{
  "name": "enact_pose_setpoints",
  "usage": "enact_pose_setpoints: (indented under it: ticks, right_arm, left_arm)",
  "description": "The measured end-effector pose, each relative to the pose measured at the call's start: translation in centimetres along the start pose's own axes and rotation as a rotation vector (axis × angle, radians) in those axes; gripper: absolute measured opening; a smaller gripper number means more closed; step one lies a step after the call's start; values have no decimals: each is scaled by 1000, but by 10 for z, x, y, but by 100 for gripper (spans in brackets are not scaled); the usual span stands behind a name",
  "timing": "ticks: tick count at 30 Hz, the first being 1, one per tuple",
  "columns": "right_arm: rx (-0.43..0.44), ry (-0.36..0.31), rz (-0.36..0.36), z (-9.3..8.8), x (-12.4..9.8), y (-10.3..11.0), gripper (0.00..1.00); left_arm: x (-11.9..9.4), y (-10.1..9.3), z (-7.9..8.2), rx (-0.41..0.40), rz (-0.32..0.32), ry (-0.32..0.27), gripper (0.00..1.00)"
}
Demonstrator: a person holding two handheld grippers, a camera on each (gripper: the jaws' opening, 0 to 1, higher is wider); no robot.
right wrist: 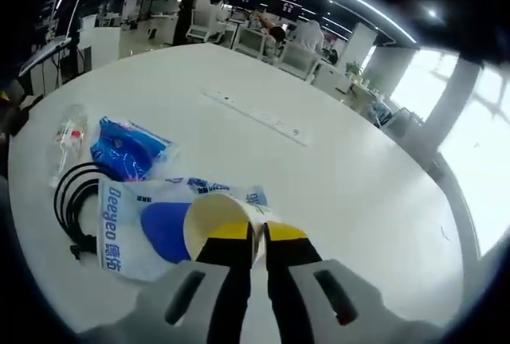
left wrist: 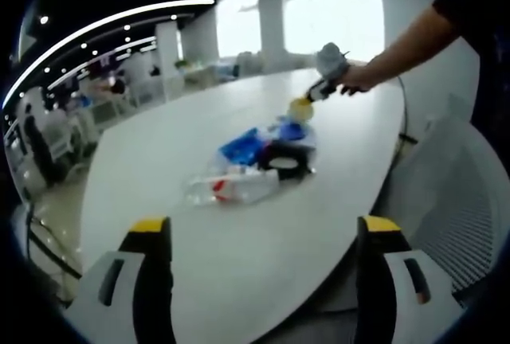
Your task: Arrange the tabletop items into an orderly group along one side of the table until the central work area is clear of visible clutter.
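Observation:
A yellow paper cup [right wrist: 213, 218] lies on its side with my right gripper [right wrist: 257, 240] shut on its rim; from the left gripper view that cup [left wrist: 300, 108] and the right gripper [left wrist: 323, 89] appear at the far side of the pile, held by a hand. Under the cup lies a white and blue plastic bag [right wrist: 135, 216]. Beside it are a blue packet [right wrist: 127, 151], a coiled black cable [right wrist: 73, 201] and a clear plastic bottle with a red label [right wrist: 68, 138]. My left gripper [left wrist: 263, 236] is open, low over the white table [left wrist: 239, 264], short of the bottle [left wrist: 235, 187].
A long slot cover [right wrist: 255, 117] runs across the table's middle. The table edge curves close on the right, with a white mesh chair [left wrist: 446, 201] beside it. Chairs and people sit far behind. Bare tabletop [right wrist: 358, 193] spreads to the right of the pile.

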State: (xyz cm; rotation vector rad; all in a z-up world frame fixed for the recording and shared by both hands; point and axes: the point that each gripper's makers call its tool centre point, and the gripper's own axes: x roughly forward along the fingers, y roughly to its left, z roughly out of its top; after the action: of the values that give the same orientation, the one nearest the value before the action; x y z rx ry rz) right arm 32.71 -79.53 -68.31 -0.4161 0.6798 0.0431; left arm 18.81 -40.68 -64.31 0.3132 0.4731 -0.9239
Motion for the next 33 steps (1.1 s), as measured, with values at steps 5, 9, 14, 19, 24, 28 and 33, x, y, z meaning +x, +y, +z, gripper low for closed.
enact_pose_setpoints:
  ticks: [5, 9, 14, 19, 24, 28, 33]
  right_arm:
    - [7, 14, 2, -9, -4, 6, 8]
    - [17, 28, 11, -18, -7, 12, 10]
    - [28, 43, 27, -26, -9, 17, 13]
    - [31, 56, 31, -31, -12, 17, 14]
    - [40, 52, 31, -32, -15, 17, 16]
    - [38, 46, 36, -32, -18, 19, 19]
    - [58, 32, 38, -31, -23, 21, 23]
  left_arm:
    - [0, 0, 0, 4, 0, 1, 93]
    - [0, 0, 0, 9, -4, 0, 93]
    - [0, -1, 1, 10, -6, -4, 93]
    - [-1, -2, 1, 16, -9, -3, 93]
    - [0, -2, 2, 18, -7, -7, 93]
    - [-1, -2, 3, 17, -5, -12, 93]
    - [-1, -1, 5, 14, -2, -19, 93]
